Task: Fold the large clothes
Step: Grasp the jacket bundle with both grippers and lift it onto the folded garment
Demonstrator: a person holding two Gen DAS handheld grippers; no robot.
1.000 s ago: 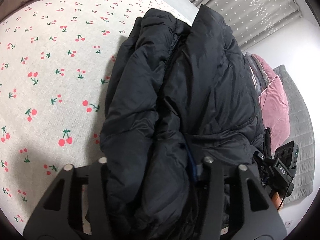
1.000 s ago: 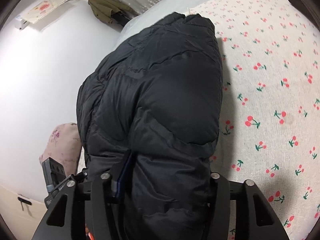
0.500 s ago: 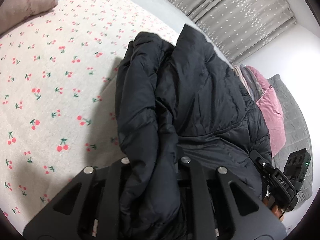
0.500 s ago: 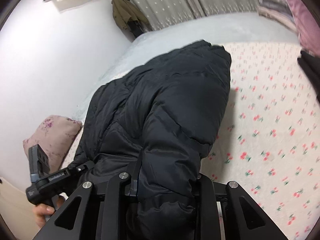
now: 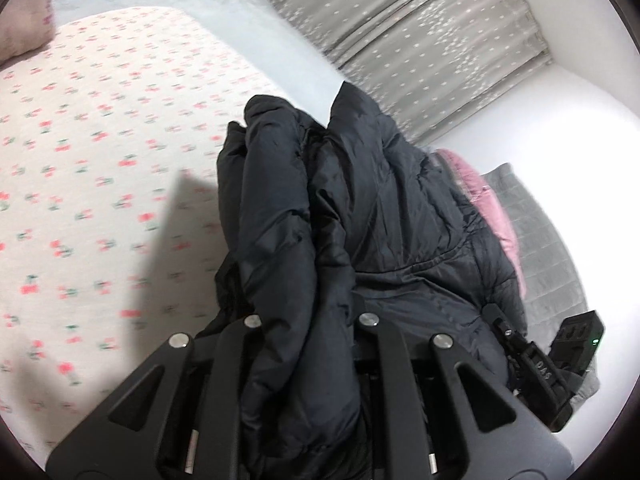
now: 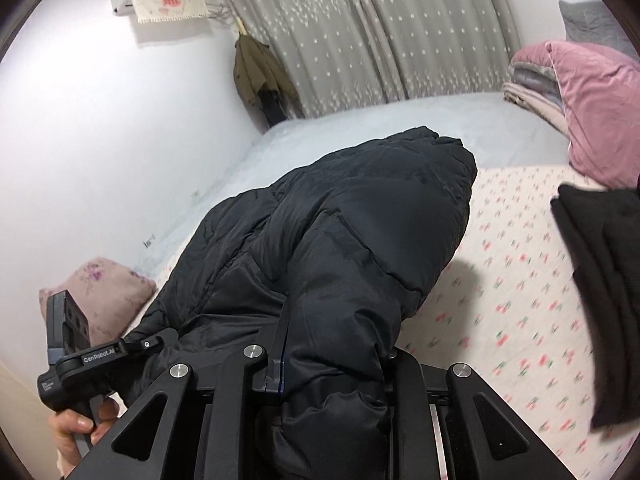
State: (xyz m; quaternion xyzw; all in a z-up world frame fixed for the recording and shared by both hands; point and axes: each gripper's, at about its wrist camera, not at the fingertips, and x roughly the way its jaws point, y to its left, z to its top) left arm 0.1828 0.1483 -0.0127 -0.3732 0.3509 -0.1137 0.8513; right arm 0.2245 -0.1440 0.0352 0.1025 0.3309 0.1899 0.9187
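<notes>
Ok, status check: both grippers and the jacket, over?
Left gripper shut on black puffer jacket. Right gripper shut on it too. Jacket bunched, held over cherry-print bed sheet. Black folded garment lies at right.

Matte black hand-held gripper (image 5: 306, 360), silver screws, seemingly plastic

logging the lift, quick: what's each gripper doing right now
Left gripper: shut on the black puffer jacket.
Right gripper: shut on the same jacket.
</notes>
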